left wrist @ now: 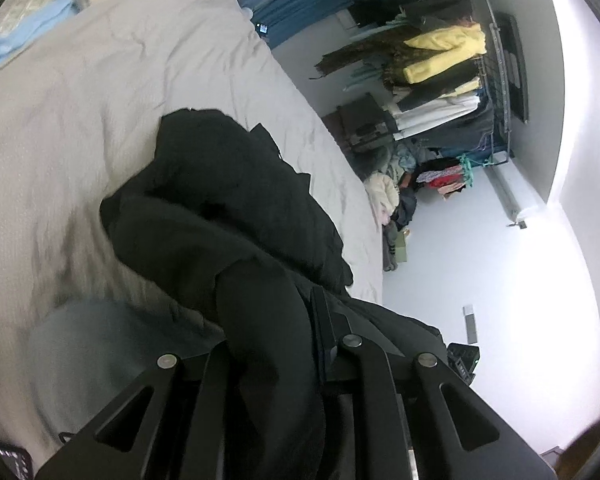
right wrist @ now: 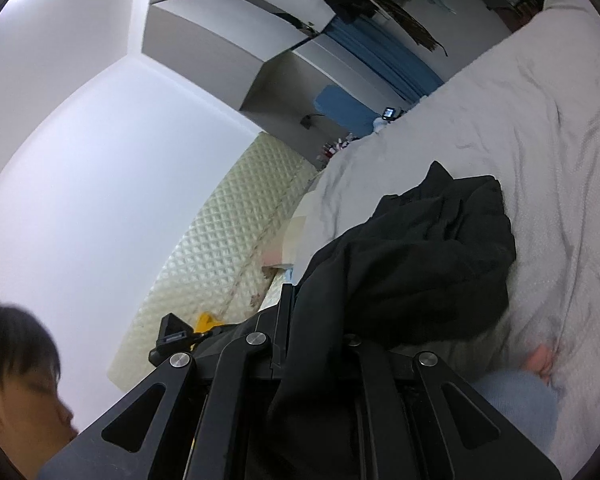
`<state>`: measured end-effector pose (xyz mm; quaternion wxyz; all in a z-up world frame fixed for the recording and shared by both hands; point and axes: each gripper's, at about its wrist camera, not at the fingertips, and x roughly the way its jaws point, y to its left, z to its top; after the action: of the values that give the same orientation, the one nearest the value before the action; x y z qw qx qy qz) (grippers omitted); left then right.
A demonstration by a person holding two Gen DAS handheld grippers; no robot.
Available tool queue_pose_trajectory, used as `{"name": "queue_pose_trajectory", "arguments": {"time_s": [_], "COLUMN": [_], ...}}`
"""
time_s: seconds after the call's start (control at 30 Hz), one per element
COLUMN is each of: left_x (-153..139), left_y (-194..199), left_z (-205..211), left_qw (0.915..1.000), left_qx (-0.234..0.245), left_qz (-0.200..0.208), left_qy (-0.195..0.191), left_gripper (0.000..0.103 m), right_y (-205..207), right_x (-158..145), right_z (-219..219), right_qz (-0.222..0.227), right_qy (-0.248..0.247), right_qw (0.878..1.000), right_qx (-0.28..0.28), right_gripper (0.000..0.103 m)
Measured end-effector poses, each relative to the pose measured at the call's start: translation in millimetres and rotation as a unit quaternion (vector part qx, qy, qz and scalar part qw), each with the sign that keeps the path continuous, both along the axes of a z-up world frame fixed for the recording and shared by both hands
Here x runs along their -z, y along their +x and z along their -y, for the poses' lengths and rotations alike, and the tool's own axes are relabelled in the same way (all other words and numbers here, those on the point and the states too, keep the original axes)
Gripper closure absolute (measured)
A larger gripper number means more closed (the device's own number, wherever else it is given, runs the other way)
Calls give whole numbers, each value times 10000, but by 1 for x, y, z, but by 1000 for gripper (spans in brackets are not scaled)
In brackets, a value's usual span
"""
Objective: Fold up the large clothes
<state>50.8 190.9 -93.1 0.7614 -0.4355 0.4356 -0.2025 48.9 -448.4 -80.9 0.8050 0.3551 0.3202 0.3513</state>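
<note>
- Black garment (left wrist: pixel 228 216) bunched on the pale grey bed (left wrist: pixel 80 128), one end lifted and drawn up between the fingers of both tools
- Left hand-held gripper (left wrist: pixel 272 320) pinching a thick fold of the black cloth, fingers pressed against it on both sides, one finger tip (left wrist: pixel 320 312) showing beside the fabric
- Same garment in the right wrist view (right wrist: pixel 420 256), heaped in loose folds on the bed cover (right wrist: pixel 540 152), a strip running down into the tool
- Right hand-held gripper (right wrist: pixel 316 320) clamped on that strip, left-side finger (right wrist: pixel 286 320) upright and touching the cloth, the other finger hidden behind fabric
- Both views tilted sharply, bed running diagonally across each
- Clothes rack (left wrist: pixel 452 76) against the far wall, hung with yellow, white and dark items, a pile of laundry (left wrist: pixel 396 196) on the floor below it
- Blue curtain (right wrist: pixel 384 56) beyond the far end of the bed
- Quilted cream mattress pad (right wrist: pixel 220 248) standing beside the bed in the right wrist view
- Person's head (right wrist: pixel 16 376) with dark hair at the lower left edge, blurred
- Light blue cloth (left wrist: pixel 24 36) near the top corner of the bed
</note>
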Motion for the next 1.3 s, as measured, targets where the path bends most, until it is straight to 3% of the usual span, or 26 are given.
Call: {"name": "queue_pose_trajectory", "arguments": {"time_s": [0.17, 0.3, 0.4, 0.47, 0.6, 0.7, 1.0, 1.3], "left_x": [-2, -1, 3, 8, 14, 17, 20, 24], "left_y": [44, 78, 101, 112, 131, 146, 187, 234], "left_z": [-10, -20, -18, -19, -24, -26, -20, -12], "left_qw": [9993, 9942, 9902, 9849, 9776, 9713, 9546, 9539], "left_qx": [-112, -595, -834, -1109, -1450, -1666, -2327, -2515], "left_qz": [-333, -556, -639, -772, -867, -1002, -1184, -1266], "left_qy": [-95, -696, -918, -1085, -1252, -1368, -1435, -1037], "left_gripper": [89, 90, 89, 88, 74, 73, 72, 72], "right_y": [45, 86, 116, 137, 168, 183, 216, 251], "right_x": [7, 19, 30, 34, 48, 53, 58, 68], "right_z": [5, 13, 19, 20, 21, 22, 25, 20], "right_qz": [-299, -650, -969, -1105, -1493, -1574, -1735, -1725], "right_qy": [364, 719, 927, 932, 902, 836, 667, 372], "right_qw": [9989, 9948, 9895, 9880, 9819, 9804, 9745, 9722], "right_qx": [85, 316, 535, 541, 733, 838, 1256, 1539], "right_gripper": [94, 92, 90, 86, 85, 85, 85, 89]}}
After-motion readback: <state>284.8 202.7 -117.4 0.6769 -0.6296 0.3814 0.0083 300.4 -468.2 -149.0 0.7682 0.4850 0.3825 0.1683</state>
